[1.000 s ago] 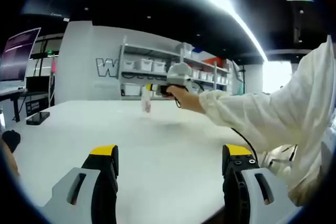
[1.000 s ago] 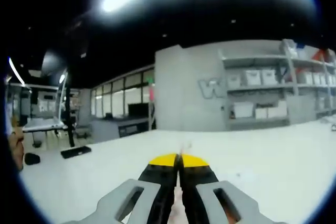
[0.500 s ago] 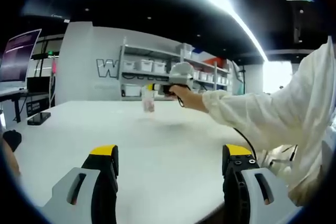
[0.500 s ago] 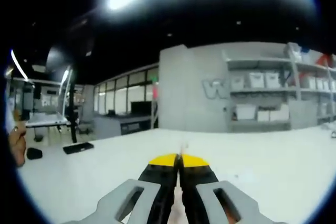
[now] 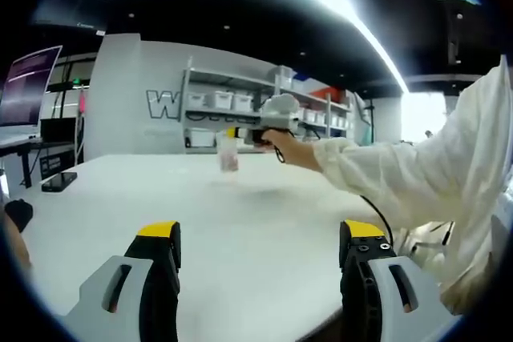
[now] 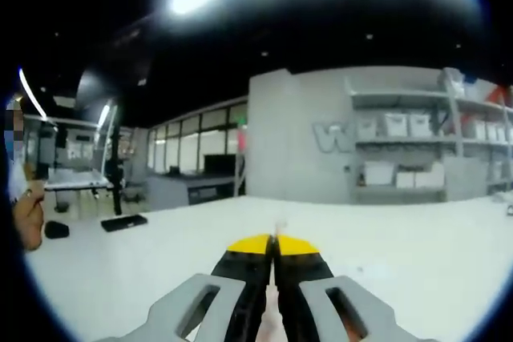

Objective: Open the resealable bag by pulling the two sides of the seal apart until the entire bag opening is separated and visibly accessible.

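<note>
In the left gripper view a small clear resealable bag (image 5: 228, 154) with something pinkish inside hangs above the far part of the white table (image 5: 240, 222). My right gripper (image 5: 237, 134), held out by a hand in a white sleeve (image 5: 417, 170), is shut on the bag's top edge. My left gripper (image 5: 260, 238) is near the table's front, open wide with nothing between its yellow-tipped jaws. In the right gripper view the right gripper (image 6: 274, 244) has its jaws pressed together, and a thin sliver of the bag (image 6: 278, 227) sticks up past the tips.
A flat black device (image 5: 58, 180) lies on the table's left side, also seen as the black device (image 6: 124, 223). Shelves with white bins (image 5: 232, 102) stand behind the table. A monitor (image 5: 28, 82) is at the far left. The table's edge curves away at the lower right.
The right gripper has drifted slightly right and up with the bag hanging from it. The left gripper has stayed still and open.
</note>
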